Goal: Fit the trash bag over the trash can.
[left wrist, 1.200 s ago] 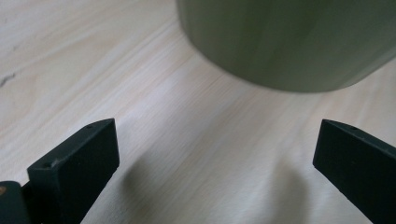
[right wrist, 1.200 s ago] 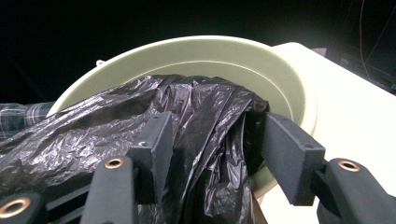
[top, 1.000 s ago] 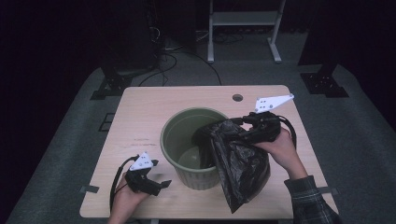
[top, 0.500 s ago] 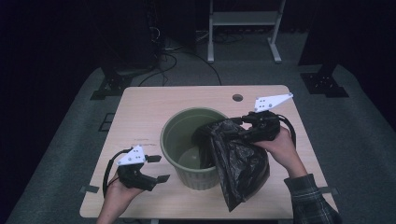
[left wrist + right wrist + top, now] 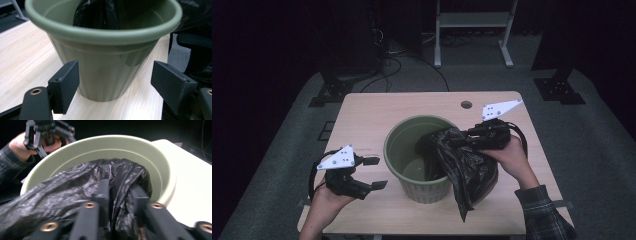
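Observation:
An olive-green plastic pot (image 5: 422, 187) stands upright in the middle of the wooden table (image 5: 377, 115). A black plastic bag (image 5: 472, 170) hangs partly inside it and partly down over its right rim. My right gripper (image 5: 456, 142) reaches over that rim; its jaws have just been closing and pinch a fold of the bag (image 5: 75, 185) between them. My left gripper (image 5: 380, 172) is held above the table left of the pot, open after closing a little, with nothing in it. In the left gripper view the pot (image 5: 105, 70) stands just beyond the spread jaws, untouched.
A round cable hole (image 5: 466, 105) lies near the table's far edge. Beyond the table are cables and the feet of a white stand (image 5: 472, 20) on the grey floor. Bare wood lies on the far half of the table and at its left.
My left gripper has risen off the table and drifted slightly left, with its jaws a little narrower. The right hand has stayed put and its jaws have closed on the bag.

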`<state>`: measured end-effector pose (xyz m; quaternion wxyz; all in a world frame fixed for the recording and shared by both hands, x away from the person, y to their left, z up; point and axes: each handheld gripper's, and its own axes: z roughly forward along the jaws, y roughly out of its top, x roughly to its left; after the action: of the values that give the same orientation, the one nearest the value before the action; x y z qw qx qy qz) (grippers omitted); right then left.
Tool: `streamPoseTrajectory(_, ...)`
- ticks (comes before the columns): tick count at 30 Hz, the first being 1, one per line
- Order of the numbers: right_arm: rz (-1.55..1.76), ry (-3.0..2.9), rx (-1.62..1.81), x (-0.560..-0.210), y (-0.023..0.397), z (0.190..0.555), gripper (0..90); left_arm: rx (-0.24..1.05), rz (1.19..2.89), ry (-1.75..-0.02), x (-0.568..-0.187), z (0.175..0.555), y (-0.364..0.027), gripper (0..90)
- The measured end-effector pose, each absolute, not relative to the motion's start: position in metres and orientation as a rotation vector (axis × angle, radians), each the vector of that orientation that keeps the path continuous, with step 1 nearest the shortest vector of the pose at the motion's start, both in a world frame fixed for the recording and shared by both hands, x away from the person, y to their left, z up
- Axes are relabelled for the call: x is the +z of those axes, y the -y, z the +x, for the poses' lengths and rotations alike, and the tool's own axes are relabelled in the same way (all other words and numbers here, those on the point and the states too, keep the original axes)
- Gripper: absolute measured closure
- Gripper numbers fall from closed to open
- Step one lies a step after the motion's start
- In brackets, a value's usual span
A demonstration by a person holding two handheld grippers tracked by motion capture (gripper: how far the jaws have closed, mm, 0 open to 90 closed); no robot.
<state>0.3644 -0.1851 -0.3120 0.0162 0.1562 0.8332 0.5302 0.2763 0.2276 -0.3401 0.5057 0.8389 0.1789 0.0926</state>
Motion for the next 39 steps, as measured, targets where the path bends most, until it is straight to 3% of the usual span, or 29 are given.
streamPoseTrajectory(1,0.478,-2.596,1.633,-0.312,0.183,0.364,83.5,0.228,2.020,-0.420,-0.333,0.277,-0.227,21.7)
streamPoseTrajectory(4,0.471,-2.607,1.631,-0.311,0.181,0.365,86.3,0.244,2.022,-0.408,-0.325,0.279,-0.227,21.7)
streamPoseTrajectory(38,0.251,-2.708,1.640,-0.300,0.141,0.360,88.0,0.191,2.025,-0.255,-0.289,0.331,-0.167,24.5)
streamPoseTrajectory(39,0.242,-2.714,1.642,-0.299,0.139,0.360,88.0,0.187,2.020,-0.250,-0.289,0.333,-0.167,30.4)
